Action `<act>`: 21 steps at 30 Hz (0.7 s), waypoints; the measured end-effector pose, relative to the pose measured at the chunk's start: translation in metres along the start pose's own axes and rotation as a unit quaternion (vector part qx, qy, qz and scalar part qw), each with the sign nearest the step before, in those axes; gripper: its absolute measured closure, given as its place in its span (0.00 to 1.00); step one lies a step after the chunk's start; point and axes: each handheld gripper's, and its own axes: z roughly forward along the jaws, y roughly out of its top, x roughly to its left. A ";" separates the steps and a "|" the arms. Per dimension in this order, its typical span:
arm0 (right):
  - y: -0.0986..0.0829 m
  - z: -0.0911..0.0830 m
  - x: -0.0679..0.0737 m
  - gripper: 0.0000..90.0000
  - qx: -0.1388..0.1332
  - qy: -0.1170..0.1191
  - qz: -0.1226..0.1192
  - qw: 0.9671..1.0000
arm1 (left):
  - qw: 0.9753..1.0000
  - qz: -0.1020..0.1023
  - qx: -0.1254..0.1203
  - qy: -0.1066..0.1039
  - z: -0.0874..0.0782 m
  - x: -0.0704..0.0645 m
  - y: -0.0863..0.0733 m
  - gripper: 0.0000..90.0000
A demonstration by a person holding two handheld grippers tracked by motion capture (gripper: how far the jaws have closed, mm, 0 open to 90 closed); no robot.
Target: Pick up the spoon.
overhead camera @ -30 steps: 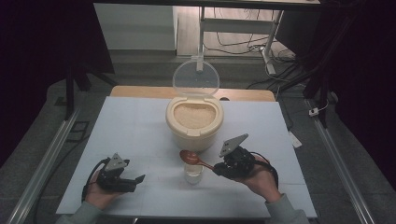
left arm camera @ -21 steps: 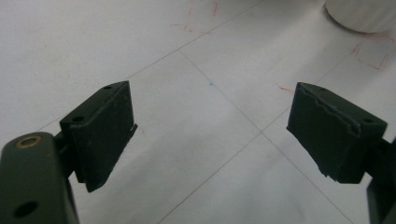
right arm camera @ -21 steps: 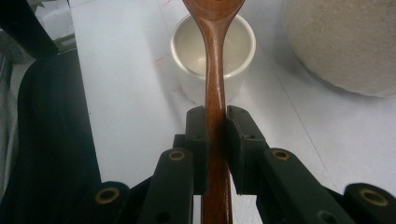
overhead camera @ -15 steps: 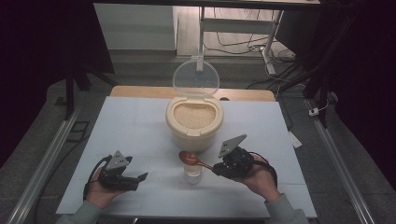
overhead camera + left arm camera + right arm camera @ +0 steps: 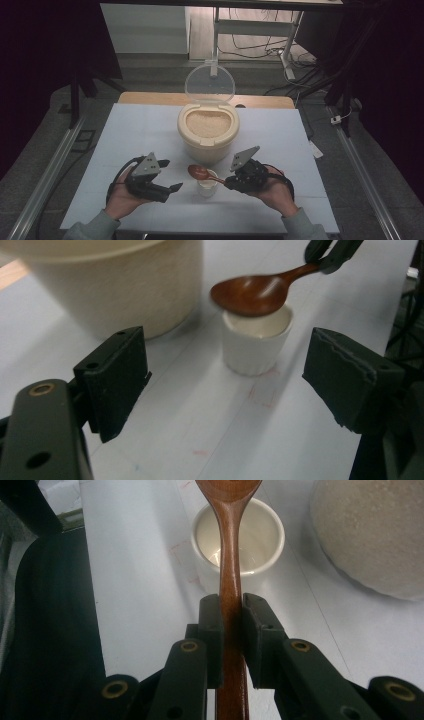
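Observation:
A small white cup (image 5: 207, 186) stands on the pale table (image 5: 140, 130) in front of a cream container (image 5: 207, 132) full of rice, its clear lid (image 5: 210, 82) raised. My right gripper (image 5: 231, 181) is shut on the handle of a brown wooden spoon (image 5: 200, 173), whose bowl hovers over the cup. In the right gripper view the jaws (image 5: 231, 615) clamp the spoon (image 5: 230, 575) above the cup (image 5: 239, 545). My left gripper (image 5: 169, 190) stands open, left of the cup. In the left gripper view the left gripper (image 5: 232, 377) frames the cup (image 5: 256, 340), with the spoon (image 5: 252, 292) over it.
The container (image 5: 115, 285) rises close behind the cup. A wooden strip (image 5: 150, 98) borders the table's far edge. Metal rails (image 5: 45, 170) run along both sides, and cables and a stand (image 5: 280, 45) lie on the floor beyond.
My left gripper has shifted a little to the right, closer to the cup. The right gripper and spoon have barely moved over the cup.

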 end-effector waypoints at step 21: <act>0.011 0.008 0.014 0.88 0.008 0.009 -0.037 0.999 | 0.987 0.103 0.090 -0.082 0.051 -0.023 0.058 0.39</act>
